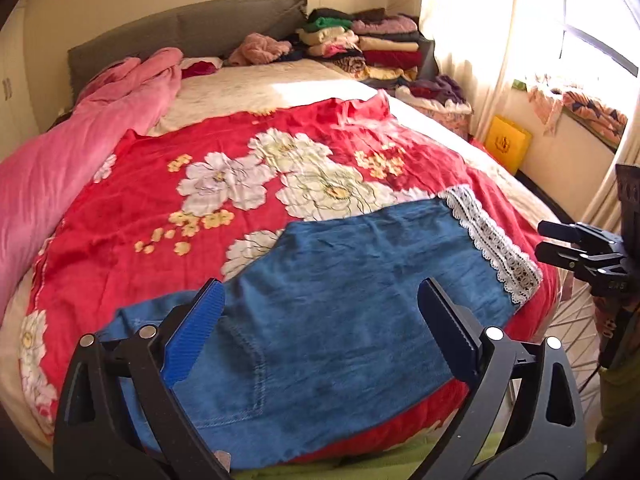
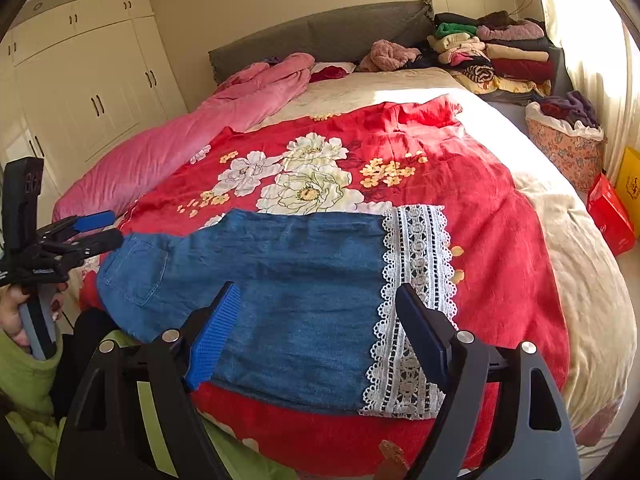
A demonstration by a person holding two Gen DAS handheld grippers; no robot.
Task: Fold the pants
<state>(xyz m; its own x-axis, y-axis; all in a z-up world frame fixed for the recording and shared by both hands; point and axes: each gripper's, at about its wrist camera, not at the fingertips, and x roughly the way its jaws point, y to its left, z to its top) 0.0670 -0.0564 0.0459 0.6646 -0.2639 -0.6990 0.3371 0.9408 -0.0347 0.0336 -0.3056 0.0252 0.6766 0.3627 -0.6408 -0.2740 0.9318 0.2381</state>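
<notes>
The left wrist view looks from the foot edge of the bed (image 1: 248, 88), angled down over the left gripper (image 1: 320, 332), whose jaws stand wide, close above the waist end of the denim pants (image 1: 344, 280) and facing the grey headboard (image 1: 192, 32). The right wrist view looks the same way from further along that edge, over the right gripper (image 2: 316, 332), close above the pants' lace hem (image 2: 416, 264). Both share the pants, the red floral blanket (image 1: 224, 148), the headboard and the stacked clothes (image 1: 384, 48) beside it, and each catches the other gripper at its frame edge.
</notes>
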